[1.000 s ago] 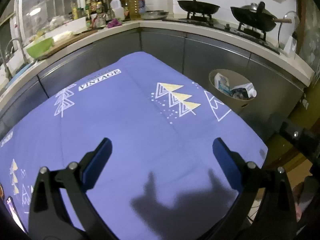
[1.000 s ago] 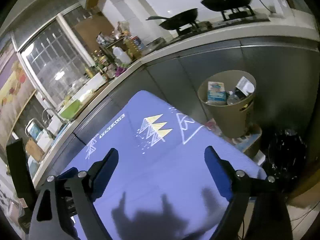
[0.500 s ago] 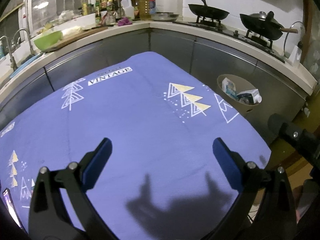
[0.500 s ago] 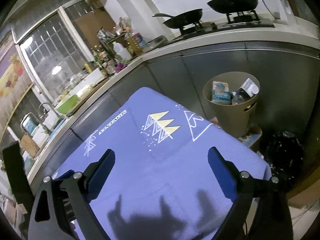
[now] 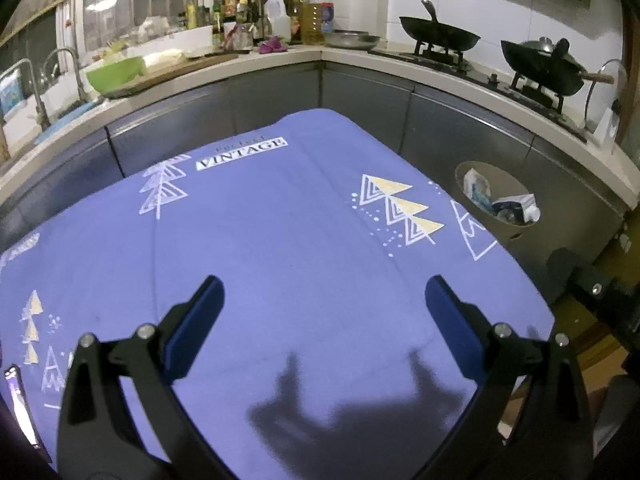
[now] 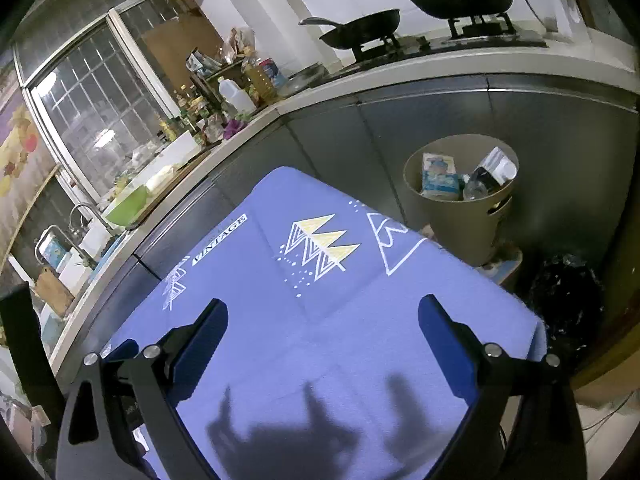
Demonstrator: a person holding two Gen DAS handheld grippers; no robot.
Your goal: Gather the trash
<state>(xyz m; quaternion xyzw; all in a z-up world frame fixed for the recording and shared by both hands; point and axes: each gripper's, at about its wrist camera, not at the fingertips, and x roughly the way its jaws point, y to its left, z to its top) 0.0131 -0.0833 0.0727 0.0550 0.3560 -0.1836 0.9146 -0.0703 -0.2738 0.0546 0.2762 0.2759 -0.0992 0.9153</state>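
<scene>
Blue-padded left claw [image 5: 322, 316] and right claw [image 6: 322, 326]: both spread wide, nothing between the pads; my right one opened further over the last second. Purple printed cloth [image 5: 280, 248] on the counter: bare now, no trash left on it. Beige bin [image 6: 466, 216] beyond the far corner: cartons and a bottle inside. I judge collecting done.

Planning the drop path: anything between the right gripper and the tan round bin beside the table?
Nothing visible. Right gripper is open and empty over the purple printed tablecloth; the tan round bin stands beyond the table's far corner.
</scene>
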